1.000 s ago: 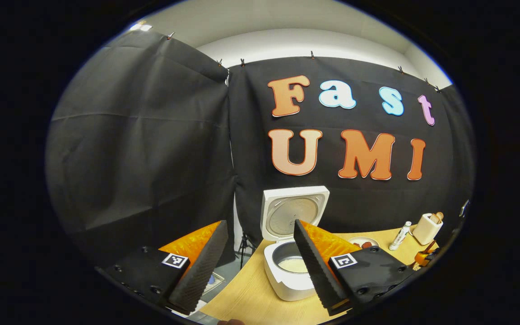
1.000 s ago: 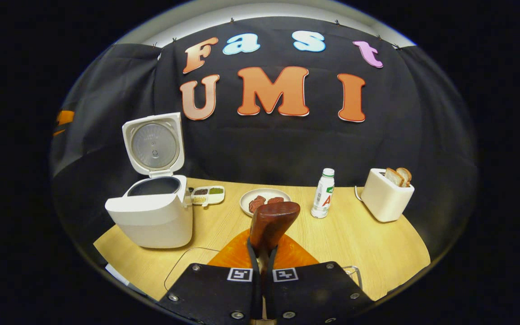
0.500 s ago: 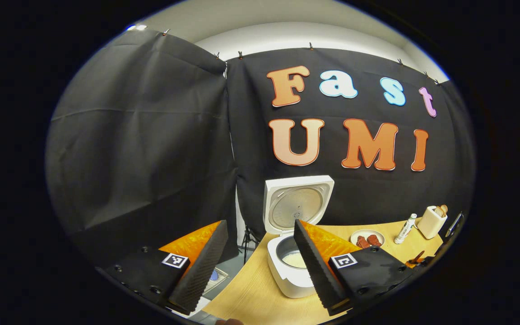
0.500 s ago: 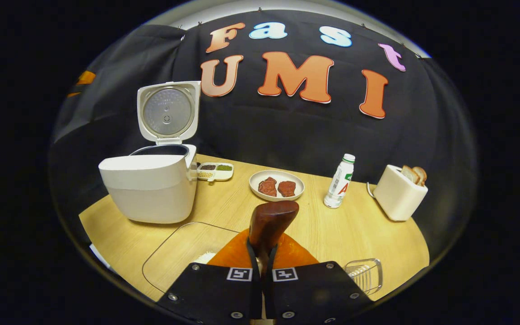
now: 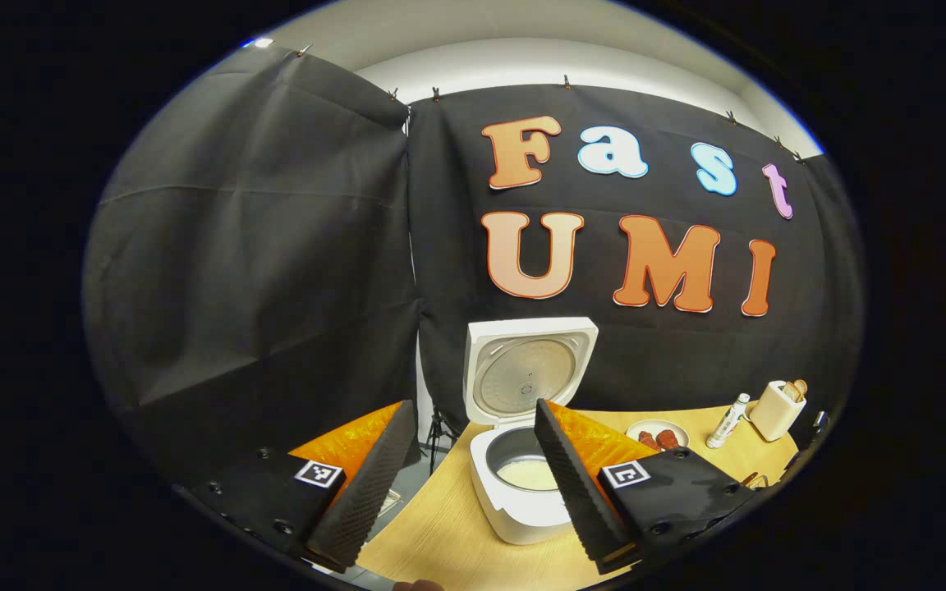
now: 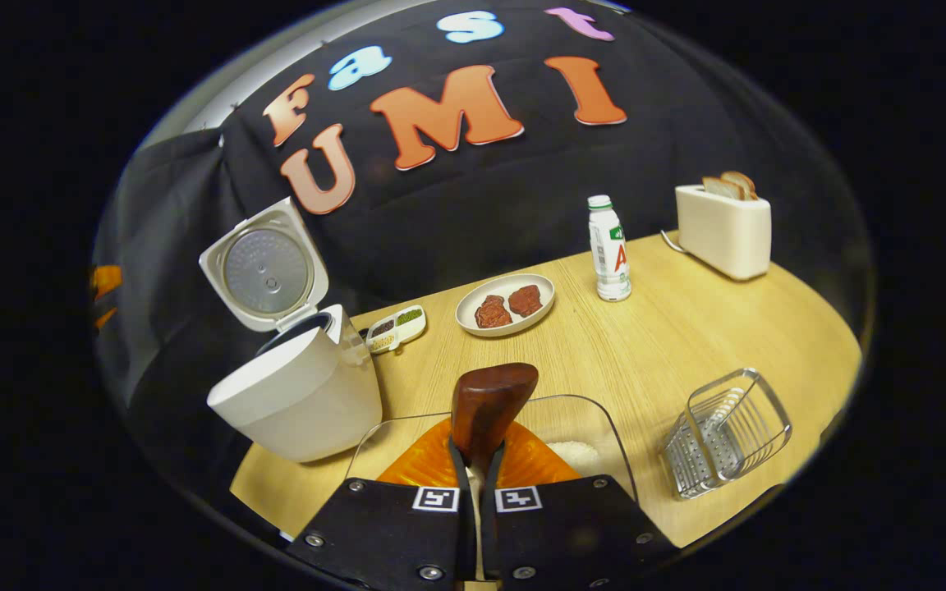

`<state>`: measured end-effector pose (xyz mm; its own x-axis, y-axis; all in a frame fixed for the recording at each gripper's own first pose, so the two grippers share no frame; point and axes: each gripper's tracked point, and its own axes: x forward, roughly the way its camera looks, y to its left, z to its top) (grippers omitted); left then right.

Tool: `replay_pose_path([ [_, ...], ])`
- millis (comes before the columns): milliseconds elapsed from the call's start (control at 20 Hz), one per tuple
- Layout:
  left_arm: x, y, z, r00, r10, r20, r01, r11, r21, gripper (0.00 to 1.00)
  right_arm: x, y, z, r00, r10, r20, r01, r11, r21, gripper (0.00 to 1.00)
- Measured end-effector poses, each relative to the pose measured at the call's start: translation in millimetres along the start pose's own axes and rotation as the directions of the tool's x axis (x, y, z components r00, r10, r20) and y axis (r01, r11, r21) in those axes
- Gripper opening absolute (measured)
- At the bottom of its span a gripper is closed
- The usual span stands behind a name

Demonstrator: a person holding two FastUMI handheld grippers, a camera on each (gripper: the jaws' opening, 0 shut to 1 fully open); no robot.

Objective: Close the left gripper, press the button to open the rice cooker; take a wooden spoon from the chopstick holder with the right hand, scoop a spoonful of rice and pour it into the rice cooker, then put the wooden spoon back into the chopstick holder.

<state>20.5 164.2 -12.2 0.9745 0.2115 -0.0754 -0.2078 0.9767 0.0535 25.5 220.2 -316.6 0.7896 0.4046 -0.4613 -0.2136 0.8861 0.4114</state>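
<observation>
The dark brown wooden spoon (image 6: 489, 406) is clamped in the right gripper (image 6: 479, 472), bowl up, over the clear rice container (image 6: 580, 427) just beside the open white rice cooker (image 6: 300, 394), probably for scooping. The left gripper (image 5: 473, 484) is kept spread open, parked before the cooker.

Two meat pieces (image 6: 508, 305) – one bottle (image 6: 609, 249)

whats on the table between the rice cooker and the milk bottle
In the right gripper view, a small sectioned dish and a plate of meat lie between the rice cooker and bottle.
</observation>
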Motion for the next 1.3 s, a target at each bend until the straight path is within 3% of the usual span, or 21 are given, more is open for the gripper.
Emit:
replay_pose_path([
  [100,1.6,-4.8,0.3,1.0,-0.007,-0.001,0.007,1.0,0.003,0.99,4.4,-7.8,-3.9,1.0,-0.015,-0.021,0.018,0.987,0.157,0.02],
  [250,1.3,-7.7,-1.6,1.0,-0.011,-0.006,0.011,1.0,0.013,1.0,6.7,-16.1,-7.1,0.999,-0.039,-0.033,0.047,0.961,0.274,0.02],
  [500,2.4,-14.5,-2.4,1.0,-0.017,-0.014,0.017,1.0,0.004,0.99,3.5,0.0,-11.3,0.998,0.024,-0.051,-0.003,0.927,0.376,0.02],
  [700,0.5,-17.9,0.4,1.0,-0.021,-0.008,0.021,1.0,0.009,0.99,7.5,0.1,-15.1,0.997,0.035,-0.07,-0.001,0.898,0.44,0.02],
  [850,-1.9,-19.2,1.8,1.0,-0.025,-0.006,0.025,1.0,0.007,0.99,9.8,4.3,-16.6,0.995,0.07,-0.075,-0.018,0.84,0.543,0.02],
  [1050,-5.7,-18.1,5.3,1.0,-0.023,0.004,0.023,1.0,0.012,0.99,8.5,-1.5,-19.2,0.993,0.083,-0.086,-0.016,0.809,0.588,0.02],
  [1300,-8.1,-12.9,5.0,1.0,-0.021,0.006,0.021,1.0,0.003,1.0,-5.5,-15.3,8.5,0.997,0.066,-0.043,-0.024,0.773,0.634,0.02],
])
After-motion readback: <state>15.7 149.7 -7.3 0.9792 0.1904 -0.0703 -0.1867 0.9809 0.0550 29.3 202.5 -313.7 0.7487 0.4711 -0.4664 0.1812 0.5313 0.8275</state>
